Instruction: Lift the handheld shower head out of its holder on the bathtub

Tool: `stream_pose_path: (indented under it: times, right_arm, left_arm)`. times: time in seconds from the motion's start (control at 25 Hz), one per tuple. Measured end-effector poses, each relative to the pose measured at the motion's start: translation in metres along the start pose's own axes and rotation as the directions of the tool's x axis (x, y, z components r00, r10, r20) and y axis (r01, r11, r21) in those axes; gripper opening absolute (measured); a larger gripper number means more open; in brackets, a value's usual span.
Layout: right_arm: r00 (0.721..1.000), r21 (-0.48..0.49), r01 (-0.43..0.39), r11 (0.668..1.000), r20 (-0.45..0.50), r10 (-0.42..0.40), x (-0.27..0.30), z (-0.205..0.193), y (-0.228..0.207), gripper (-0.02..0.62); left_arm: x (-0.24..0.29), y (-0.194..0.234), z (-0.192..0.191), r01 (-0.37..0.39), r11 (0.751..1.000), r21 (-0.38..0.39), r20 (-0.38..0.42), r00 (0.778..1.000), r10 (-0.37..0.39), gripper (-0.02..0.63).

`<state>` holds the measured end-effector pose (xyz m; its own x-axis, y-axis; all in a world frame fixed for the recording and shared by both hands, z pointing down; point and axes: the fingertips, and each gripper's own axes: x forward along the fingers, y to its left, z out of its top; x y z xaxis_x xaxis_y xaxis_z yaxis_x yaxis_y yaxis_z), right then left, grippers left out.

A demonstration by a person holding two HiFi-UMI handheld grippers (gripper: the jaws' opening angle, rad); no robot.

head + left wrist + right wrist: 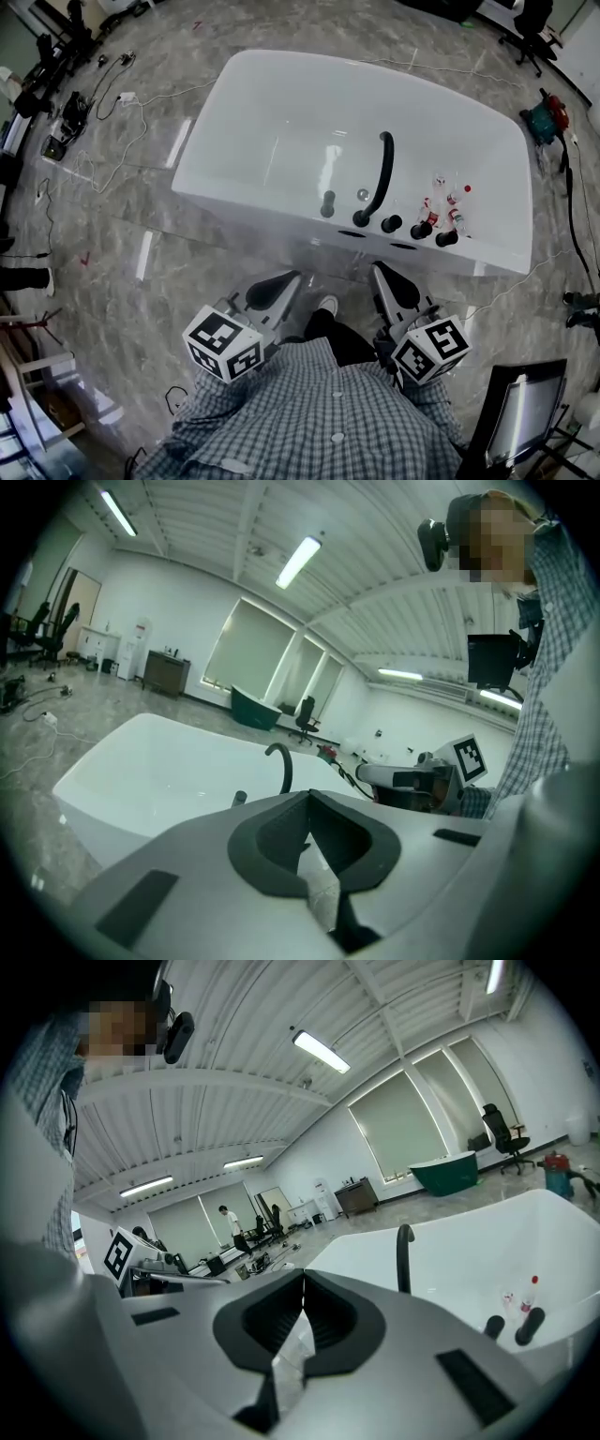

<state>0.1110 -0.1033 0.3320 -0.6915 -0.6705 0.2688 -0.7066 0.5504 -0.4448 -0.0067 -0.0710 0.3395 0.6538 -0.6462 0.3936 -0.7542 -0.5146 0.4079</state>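
Bathtub (pixel 281 122): white and freestanding on the grey marbled floor (pixel 112 253), filling the upper middle of the head view; its near rim slopes toward the lower right.
Spout (pixel 380 178): tall black curved pipe rising from the near rim, right of centre.
Shower head (pixel 446 238): slim black piece at the right end of the row of black fittings on the near rim, seated in its holder, to the right of the spout. In the right gripper view it stands near the lower right edge. It is too small to show detail.
Knobs (pixel 391 223): black; one stands left of the spout and two between the spout and the shower head.
Bottles (pixel 436 202): small and clear with red caps, just beyond the right-hand fittings.
Left tongs (pixel 287 278): lower centre-left of the head view, clenched with the pad tips meeting and nothing between them. They point toward the tub, well apart from the fittings.
Right tongs (pixel 379 272): lower centre-right, likewise clenched and empty. They are aimed at the tub's near wall and touch nothing.
Marker cubes (pixel 223 342): one behind each pair of tongs, near the bottom of the frame.
Person: a checked shirt (pixel 319 422) fills the bottom centre, and a shoe (pixel 327 305) shows between the two tongs.
Cables (pixel 103 103): strewn over the floor at upper left.
Screen (pixel 520 412): dark, at lower right.
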Motion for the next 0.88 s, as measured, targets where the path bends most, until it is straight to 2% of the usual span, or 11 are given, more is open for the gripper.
stream_pose_path:
  times: [0.28,0.52,0.88]
  right_arm:
    - [1.0,-0.056,-0.015,0.998,-0.025,0.014,0.025,0.01,-0.02,0.015]
    - [0.999,-0.037,0.006,0.999,-0.045,-0.008,0.04,0.005,-0.029,0.015]
    - [0.994,-0.028,0.081,0.996,-0.078,-0.083,0.056,-0.016,-0.044,0.015]
  left_arm:
    - [0.012,0.008,0.014,-0.035,0.999,0.005,0.005,0.999,0.035,0.009]
    - [0.023,0.022,0.013,-0.044,0.999,-0.011,-0.003,0.999,0.044,0.009]
    - [0.059,0.053,-0.007,0.017,1.0,0.016,-0.089,0.996,-0.015,0.009]
